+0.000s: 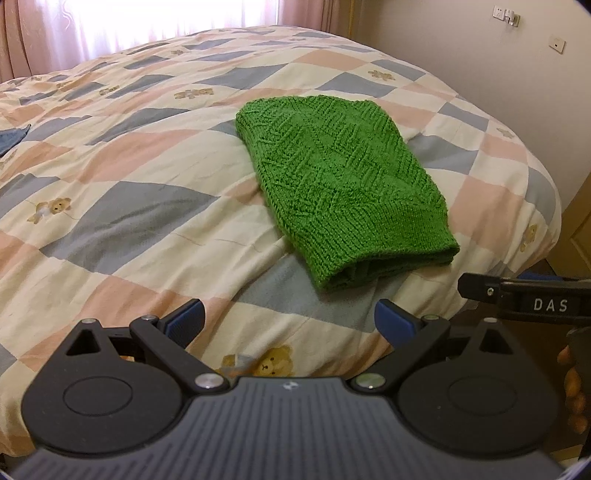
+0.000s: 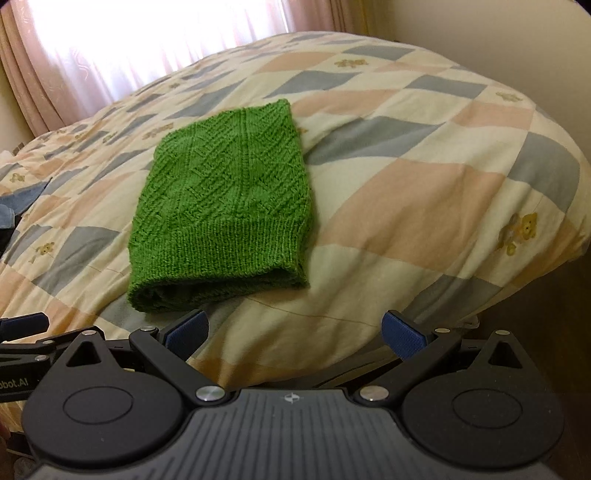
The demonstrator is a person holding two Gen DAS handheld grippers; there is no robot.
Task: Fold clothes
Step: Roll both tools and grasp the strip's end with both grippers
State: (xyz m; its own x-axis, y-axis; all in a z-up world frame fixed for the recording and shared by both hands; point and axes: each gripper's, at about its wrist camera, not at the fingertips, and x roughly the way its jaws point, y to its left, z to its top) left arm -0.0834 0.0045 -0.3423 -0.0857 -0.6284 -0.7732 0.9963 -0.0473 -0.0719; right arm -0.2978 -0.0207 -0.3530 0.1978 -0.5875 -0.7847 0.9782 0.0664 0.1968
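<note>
A green knitted garment (image 1: 340, 181) lies folded into a thick rectangle on the patchwork quilt (image 1: 140, 192), its ribbed hem toward me. It also shows in the right wrist view (image 2: 225, 206). My left gripper (image 1: 290, 319) is open and empty, held above the quilt just short of the garment's near edge. My right gripper (image 2: 293, 332) is open and empty, near the bed's front edge, to the right of the garment's hem. The right gripper's body (image 1: 524, 299) shows at the right edge of the left wrist view.
The quilt (image 2: 406, 192) covers the whole bed and drops off at the right side and front. Pink curtains (image 1: 110, 33) hang behind the bed. A blue cloth (image 2: 22, 206) lies at the far left. A wall (image 1: 480, 55) with sockets stands right.
</note>
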